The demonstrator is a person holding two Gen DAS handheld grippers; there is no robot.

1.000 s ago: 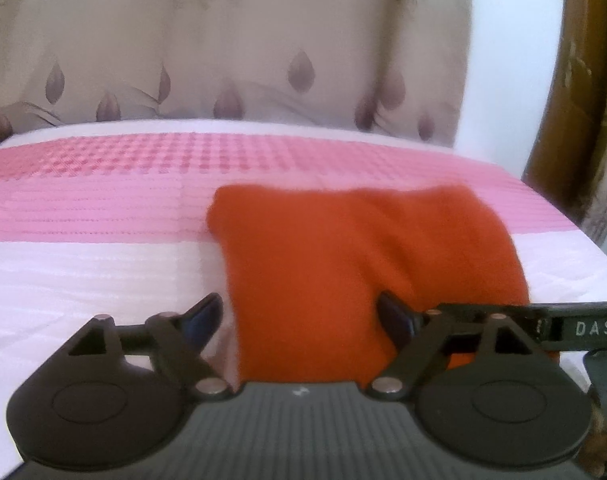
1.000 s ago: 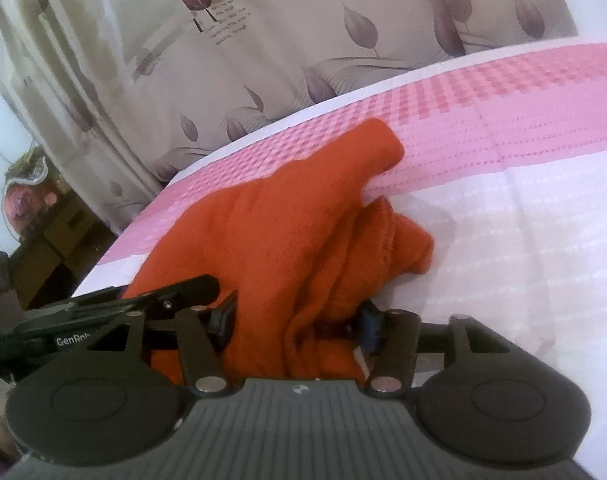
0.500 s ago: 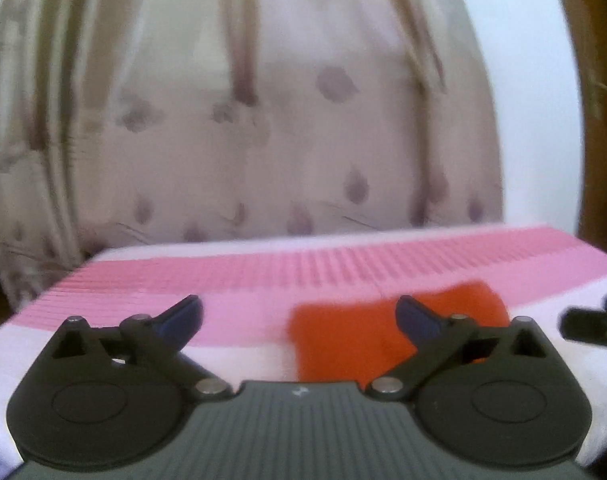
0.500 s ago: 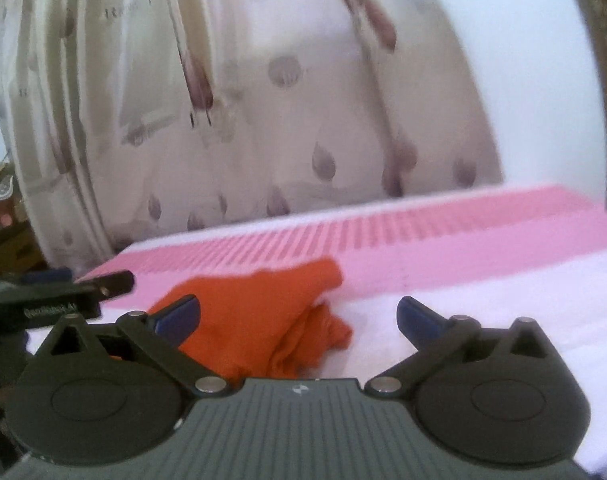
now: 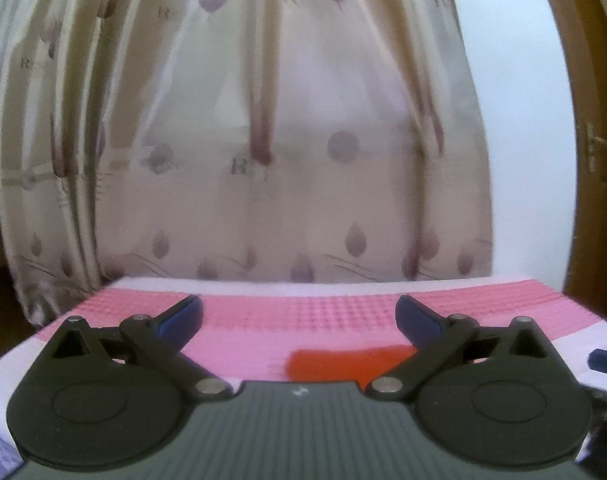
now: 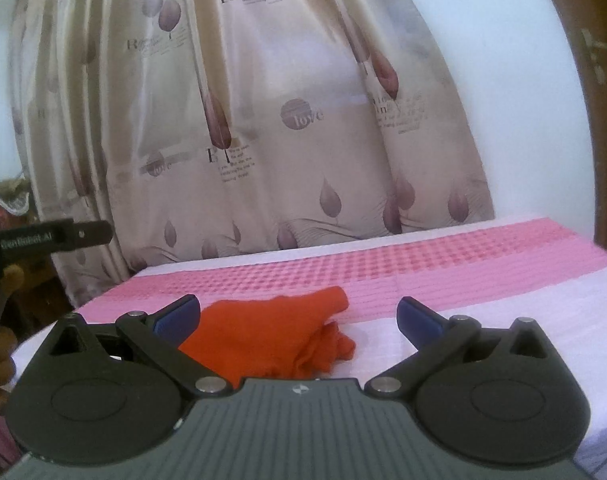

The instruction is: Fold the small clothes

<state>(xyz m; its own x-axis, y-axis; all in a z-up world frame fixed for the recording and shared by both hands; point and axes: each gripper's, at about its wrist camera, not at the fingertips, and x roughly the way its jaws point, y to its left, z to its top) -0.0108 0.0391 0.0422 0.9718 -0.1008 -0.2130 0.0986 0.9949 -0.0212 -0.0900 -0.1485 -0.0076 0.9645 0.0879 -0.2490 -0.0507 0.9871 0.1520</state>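
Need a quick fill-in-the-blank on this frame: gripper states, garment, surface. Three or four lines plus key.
1. The crumpled garment lying on the bed is ____ in colour.
2. The left gripper has its jaws ____, with nothing between them.
3. The right gripper is ____ the garment, not gripping it.
4. The pink-and-white checked bedspread ends at a beige ____ printed with purple leaves.

Missing words: orange; open; apart from; curtain
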